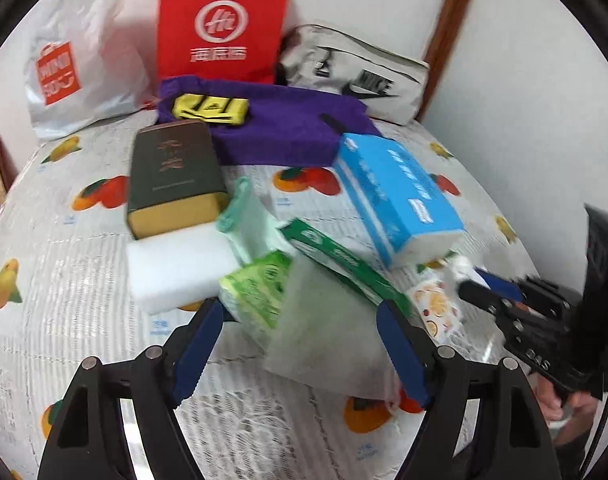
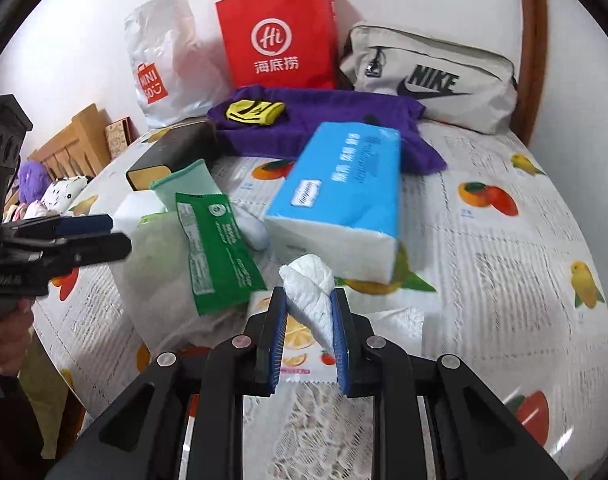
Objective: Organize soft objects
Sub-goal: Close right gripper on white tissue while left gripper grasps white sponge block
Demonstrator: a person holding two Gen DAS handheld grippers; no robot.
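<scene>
My right gripper [image 2: 308, 304] is shut on a crumpled white tissue [image 2: 310, 284], held just above a small fruit-print tissue pack [image 2: 295, 344]. It shows at the right of the left wrist view [image 1: 474, 284]. My left gripper [image 1: 299, 312] is open and empty, its jaws spread around a light-green tissue pack [image 1: 259, 288] and a clear plastic bag [image 1: 324, 328]. A green packet [image 2: 215, 248], a blue tissue pack [image 2: 344, 196], a white sponge [image 1: 175, 272], a mint cloth [image 2: 183, 188] and a purple cloth [image 2: 324, 124] lie on the table.
A dark box [image 1: 175, 176] lies left of the pile. A yellow item [image 2: 255, 112] sits on the purple cloth. A white Miniso bag [image 2: 163, 64], a red paper bag [image 2: 279, 40] and a grey Nike pouch [image 2: 432, 76] stand along the back wall. The fruit-print tablecloth [image 2: 504, 260] covers the table.
</scene>
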